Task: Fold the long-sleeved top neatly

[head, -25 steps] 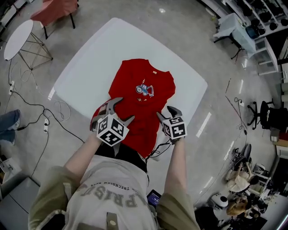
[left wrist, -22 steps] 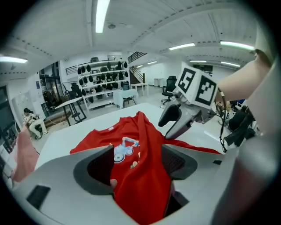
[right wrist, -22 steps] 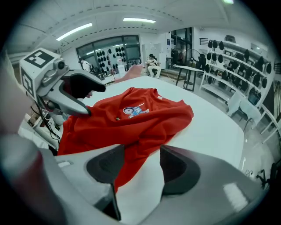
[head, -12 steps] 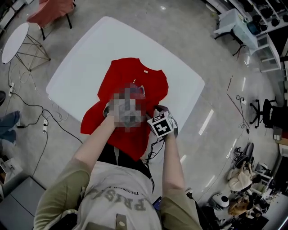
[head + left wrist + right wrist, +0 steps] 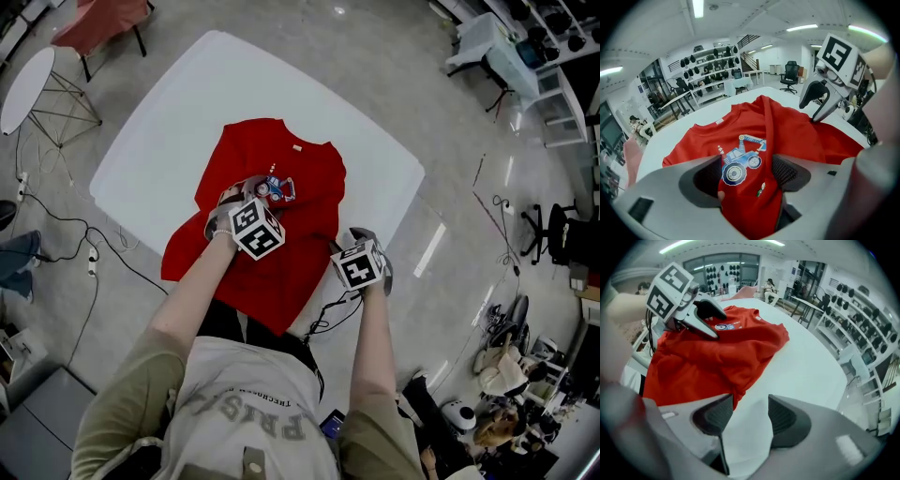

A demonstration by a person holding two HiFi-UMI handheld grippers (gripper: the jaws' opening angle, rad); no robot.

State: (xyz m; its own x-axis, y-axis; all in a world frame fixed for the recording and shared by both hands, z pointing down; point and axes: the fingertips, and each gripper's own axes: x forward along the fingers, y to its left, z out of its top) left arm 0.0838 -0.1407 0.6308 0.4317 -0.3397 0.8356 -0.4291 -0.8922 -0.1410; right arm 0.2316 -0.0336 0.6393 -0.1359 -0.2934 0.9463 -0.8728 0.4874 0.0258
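A red long-sleeved top point(image 5: 281, 272) with a blue tractor print point(image 5: 740, 159) lies spread on the white table point(image 5: 187, 103), its lower hem hanging over the near edge. My left gripper point(image 5: 251, 192) is down on the chest, open, its pads point(image 5: 710, 176) on either side of the print and a raised ridge of cloth point(image 5: 768, 117). My right gripper point(image 5: 367, 246) hangs open above bare table by the top's right hem point(image 5: 736, 397), nothing between its pads. Each gripper shows in the other's view: the right gripper point(image 5: 811, 112) and the left gripper point(image 5: 719, 326).
A round white side table point(image 5: 28, 89) and a red chair point(image 5: 103, 21) stand at the far left. Cables point(image 5: 75, 234) trail over the floor on the left. Desks and shelves point(image 5: 506, 56) and an office chair point(image 5: 562, 239) are on the right. A black cable point(image 5: 328, 314) dangles by the near table edge.
My left gripper has moved forward from the top's lower left part onto the chest print and sunk onto the cloth. The right gripper swung in and back out to the right hem.
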